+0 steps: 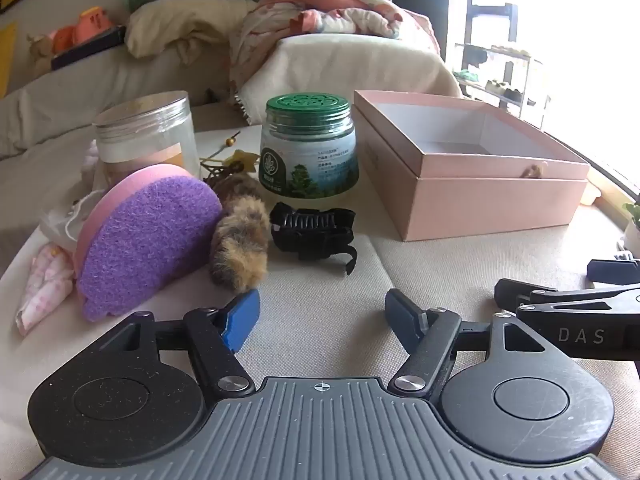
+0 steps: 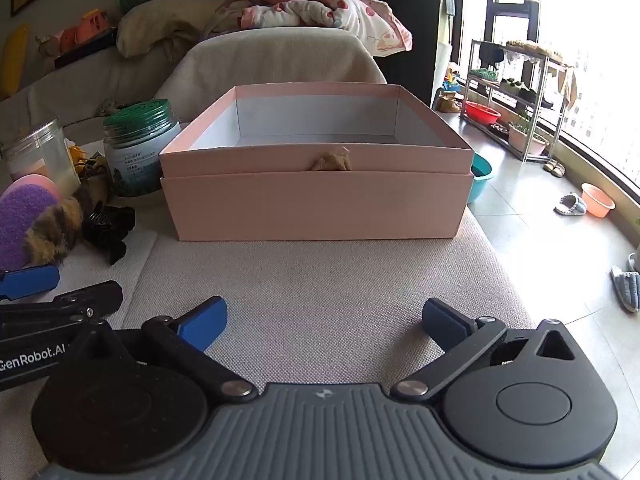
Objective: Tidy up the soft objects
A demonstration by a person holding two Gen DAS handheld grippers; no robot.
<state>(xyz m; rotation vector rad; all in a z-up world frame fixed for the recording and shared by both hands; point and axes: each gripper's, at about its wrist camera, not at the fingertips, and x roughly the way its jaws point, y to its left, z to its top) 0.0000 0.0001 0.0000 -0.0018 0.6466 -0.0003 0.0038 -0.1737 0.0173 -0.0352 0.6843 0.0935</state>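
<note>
A cream woven-fabric cushioned surface (image 2: 320, 280) carries the whole scene, its right edge dropping off to a tiled floor (image 2: 532, 216) on the right-wrist view, so room runs out quickly on that side. An open pink cardboard box (image 2: 316, 208) sits at the far middle, empty as far as can be seen, a small tan pull tab on its front wall; it looks the likely destination for the soft things, with bare fabric between it and both grippers. Left of the box stand two hard items to steer round: a green-lidded glass jar (image 1: 310, 152) and a clear plastic jar (image 1: 146, 136). In front of them lies the soft cluster: a purple-and-pink sponge (image 1: 148, 244) propped on edge, a mottled brown fur pompom (image 1: 240, 252) touching it, and a pink patterned cloth (image 1: 44, 284) at the far left. A black plastic hair claw (image 1: 314, 232), stiff rather than soft, lies just beside the pompom. The sponge and pompom should be light and compressible; the sponge is best pinched across its flat faces near the raised top edge, the pompom around its fluffy middle. The left gripper (image 1: 322, 316) hovers just short of the pompom, fingers spread wide and holding nothing. The right gripper (image 2: 324, 320) faces the box, fingers likewise fully apart and empty.
</note>
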